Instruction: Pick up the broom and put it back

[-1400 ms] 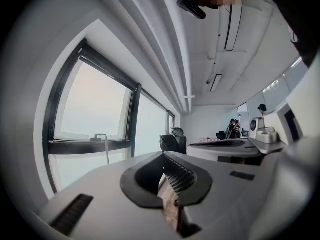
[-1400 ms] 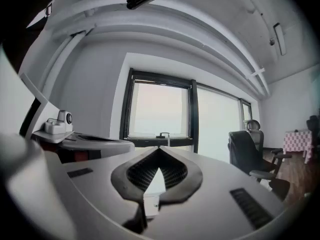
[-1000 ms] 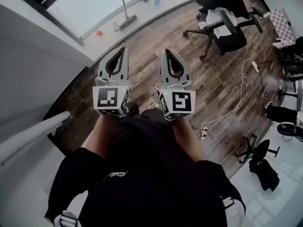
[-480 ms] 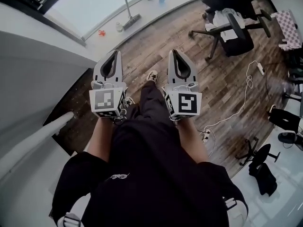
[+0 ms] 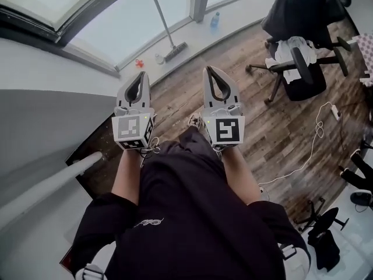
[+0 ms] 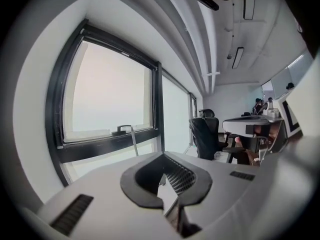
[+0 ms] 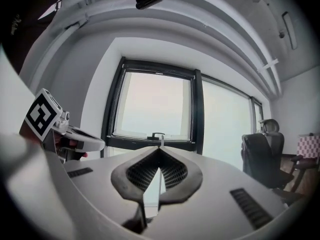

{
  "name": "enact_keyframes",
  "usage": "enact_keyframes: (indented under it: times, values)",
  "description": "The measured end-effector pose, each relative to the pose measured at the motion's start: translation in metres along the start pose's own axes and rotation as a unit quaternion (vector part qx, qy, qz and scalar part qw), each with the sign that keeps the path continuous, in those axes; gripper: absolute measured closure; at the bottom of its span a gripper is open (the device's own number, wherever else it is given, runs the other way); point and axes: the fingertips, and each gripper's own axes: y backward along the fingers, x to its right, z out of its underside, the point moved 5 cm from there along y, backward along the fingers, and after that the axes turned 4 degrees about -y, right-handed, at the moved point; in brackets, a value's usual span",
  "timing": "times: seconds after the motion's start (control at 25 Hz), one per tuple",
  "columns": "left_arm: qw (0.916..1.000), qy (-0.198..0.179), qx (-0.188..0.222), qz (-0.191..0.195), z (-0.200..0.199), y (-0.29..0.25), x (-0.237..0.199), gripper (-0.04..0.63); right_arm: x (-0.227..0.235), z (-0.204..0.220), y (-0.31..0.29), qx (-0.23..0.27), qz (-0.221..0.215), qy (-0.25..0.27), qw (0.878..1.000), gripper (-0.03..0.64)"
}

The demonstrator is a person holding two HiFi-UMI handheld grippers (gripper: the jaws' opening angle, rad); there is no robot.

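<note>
leaning at window (image 5: 111, 25), broom (image 5: 175, 52) well ahead of l tongs (image 5: 140, 74), r tongs (image 5: 208, 70); both closed, empty

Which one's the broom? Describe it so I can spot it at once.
Find the big window. On the pale floor strip along its base stands the broom, head down, handle slanting up across the glass. That long thin handle sets it apart from the small bottle and red item beside it.

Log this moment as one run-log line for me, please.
phase: before pickup | left gripper: shut, empty | right gripper: shut, empty | broom: leaning at window, untouched
</note>
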Motion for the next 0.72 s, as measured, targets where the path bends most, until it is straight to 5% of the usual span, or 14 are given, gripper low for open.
enact_keyframes:
  times: [0.56,0.72]
  values:
    - [0.9958,-0.047,-0.069,0.037,0.026,-0.083,-0.008,0.595,0.020,0.057,-0.095,-0.073,-0.036,-0.029,0.996,0.595]
    - [0.9952,-0.011,-0.073,0.064,0.020,-0.120,-0.022,0.594,0.022,0.065,-0.126,-0.109,-0.027,-0.025,0.993,0.595]
